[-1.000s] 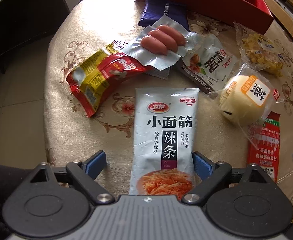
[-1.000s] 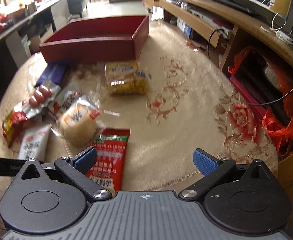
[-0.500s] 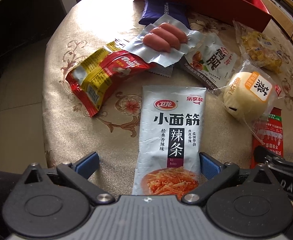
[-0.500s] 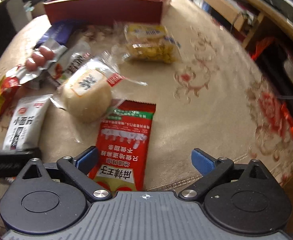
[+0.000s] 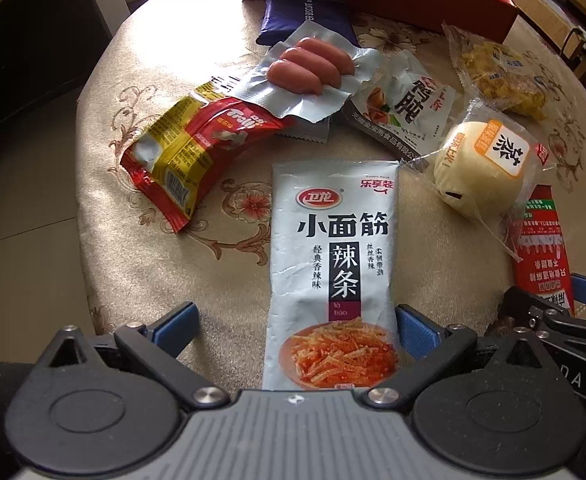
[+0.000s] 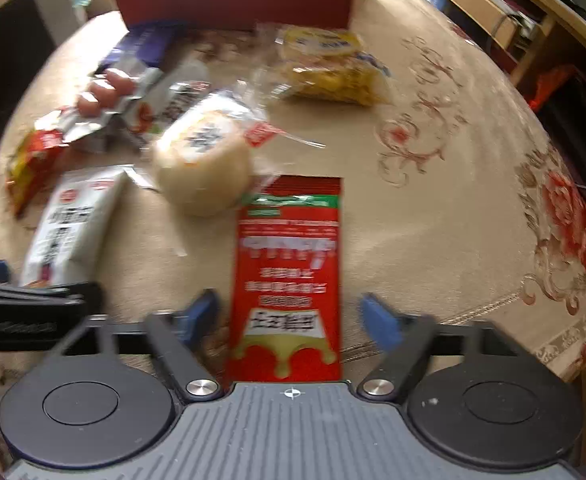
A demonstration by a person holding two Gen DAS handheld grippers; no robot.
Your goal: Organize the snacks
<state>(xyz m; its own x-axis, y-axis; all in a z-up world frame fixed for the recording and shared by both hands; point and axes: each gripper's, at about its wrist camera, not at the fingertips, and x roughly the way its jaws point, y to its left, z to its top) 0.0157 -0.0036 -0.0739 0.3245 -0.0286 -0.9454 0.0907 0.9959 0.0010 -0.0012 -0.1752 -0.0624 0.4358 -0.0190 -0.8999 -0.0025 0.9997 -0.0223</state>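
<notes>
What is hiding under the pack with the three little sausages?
Under the sausage pack a silvery packet edge pokes out, and the red and yellow bag tucks beneath its corner. The rest of that silvery packet is covered, so its label cannot be seen.

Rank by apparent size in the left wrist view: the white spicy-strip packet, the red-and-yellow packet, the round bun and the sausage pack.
1. White spicy-strip packet, clearly largest, though it also lies nearest the camera.
2. Red-and-yellow packet.
3. Round bun and sausage pack: too alike to rank.
</notes>
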